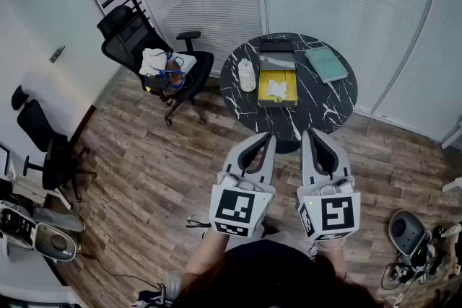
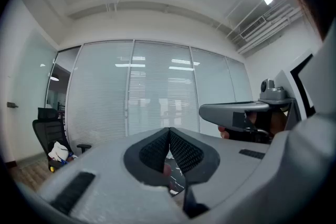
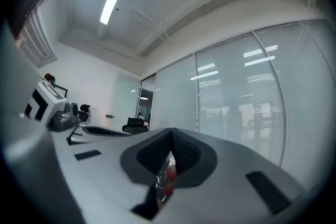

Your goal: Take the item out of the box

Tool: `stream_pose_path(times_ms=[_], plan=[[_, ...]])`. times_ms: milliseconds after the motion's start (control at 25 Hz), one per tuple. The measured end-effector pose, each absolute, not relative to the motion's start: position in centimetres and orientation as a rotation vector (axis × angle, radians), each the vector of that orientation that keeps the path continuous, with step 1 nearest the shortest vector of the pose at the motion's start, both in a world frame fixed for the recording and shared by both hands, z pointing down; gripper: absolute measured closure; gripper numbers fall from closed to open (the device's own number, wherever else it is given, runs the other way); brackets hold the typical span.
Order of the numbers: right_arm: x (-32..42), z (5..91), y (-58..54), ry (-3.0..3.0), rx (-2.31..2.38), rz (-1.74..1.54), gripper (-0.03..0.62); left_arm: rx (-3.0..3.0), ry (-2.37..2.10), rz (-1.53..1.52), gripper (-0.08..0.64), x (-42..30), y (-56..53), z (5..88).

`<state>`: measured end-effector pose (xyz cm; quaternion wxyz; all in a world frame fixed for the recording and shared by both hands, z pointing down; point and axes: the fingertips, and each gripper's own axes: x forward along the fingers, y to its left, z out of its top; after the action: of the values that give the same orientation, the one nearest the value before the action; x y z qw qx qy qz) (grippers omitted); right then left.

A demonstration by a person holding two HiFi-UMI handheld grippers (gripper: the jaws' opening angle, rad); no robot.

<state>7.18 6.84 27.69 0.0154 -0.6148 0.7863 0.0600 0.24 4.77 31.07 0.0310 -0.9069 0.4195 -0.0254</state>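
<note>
Lying straight ahead of both grippers, well apart from them, the yellow box (image 1: 278, 76) sits open on the round marble bench (image 1: 332, 101), its long axis running away from the person, with the white item (image 1: 277, 89) inside. By my reading the left gripper (image 1: 266, 135) lines up with it slightly better than the right gripper (image 1: 309, 132). Each gripper view shows the jaws brought together at the tips, nothing between them; both must open before reaching in.
</note>
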Motion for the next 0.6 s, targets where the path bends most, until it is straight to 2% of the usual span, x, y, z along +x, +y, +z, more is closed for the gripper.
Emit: stream_pose_path(times_ms=[600], plan=[[4.6,28.8,-1.2,2.472,-1.986,0.259,0.569,-2.816,1.253,-0.111,0.534,-2.5,-3.6,32.2]])
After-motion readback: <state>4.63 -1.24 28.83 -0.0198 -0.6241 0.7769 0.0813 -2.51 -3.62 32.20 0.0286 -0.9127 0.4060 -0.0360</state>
